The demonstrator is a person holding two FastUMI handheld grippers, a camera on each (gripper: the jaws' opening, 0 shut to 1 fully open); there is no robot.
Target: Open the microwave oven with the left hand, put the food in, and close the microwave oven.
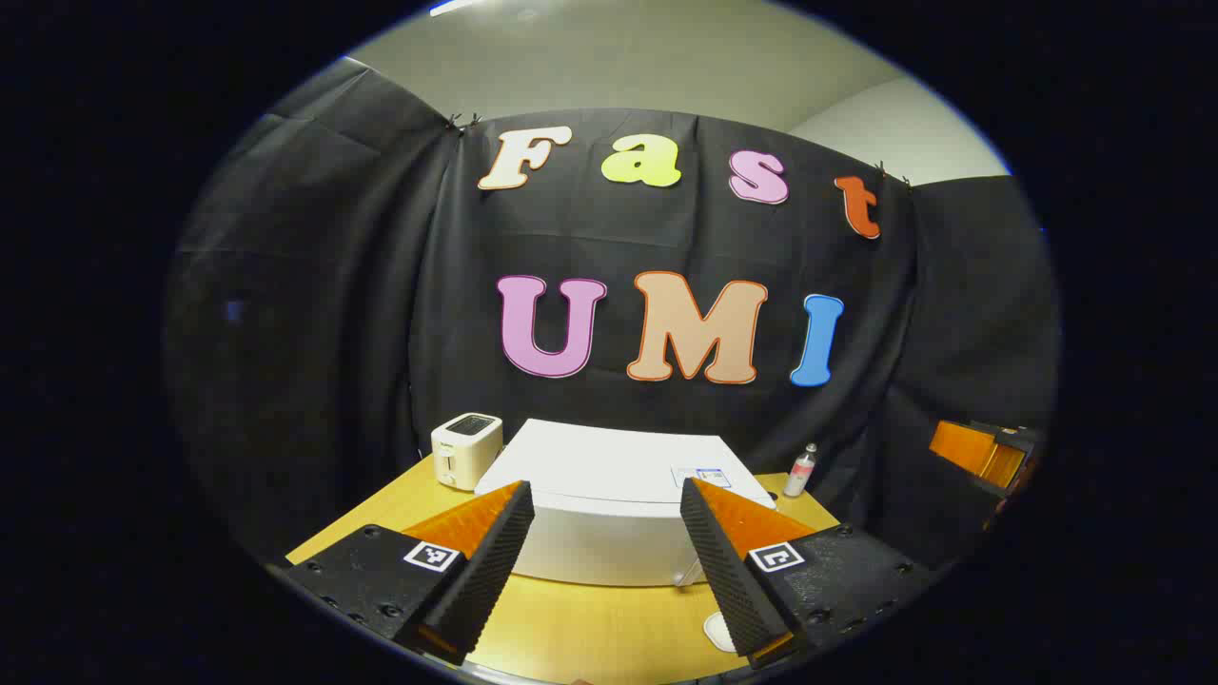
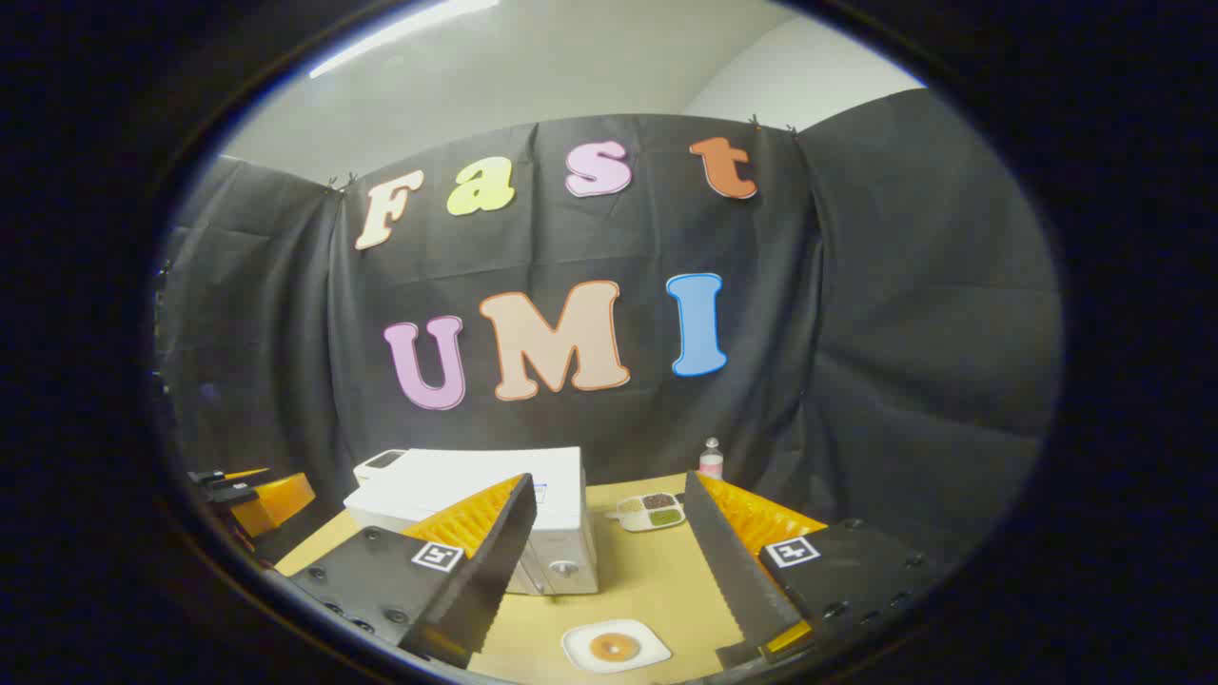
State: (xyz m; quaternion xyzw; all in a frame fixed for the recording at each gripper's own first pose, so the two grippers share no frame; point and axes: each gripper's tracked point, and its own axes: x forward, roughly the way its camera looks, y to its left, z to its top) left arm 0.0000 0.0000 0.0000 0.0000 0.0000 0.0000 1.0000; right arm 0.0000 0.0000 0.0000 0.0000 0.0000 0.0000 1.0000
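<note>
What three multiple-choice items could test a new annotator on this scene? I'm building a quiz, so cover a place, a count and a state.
1. Where is the toaster?
A. On top of the microwave
B. On the table beside the microwave
C. On the floor

2. How many compartments does the small tray of food show?
A. One
B. Six
C. Three

3. How is the microwave door?
A. Shut
B. Wide open
C. Taken off

Key: 1 B, it stands on the table at the microwave's far corner. 2 C, three fillings show side by side. 3 A, the front is flush, and the open left gripper and right gripper hold nothing.
</note>
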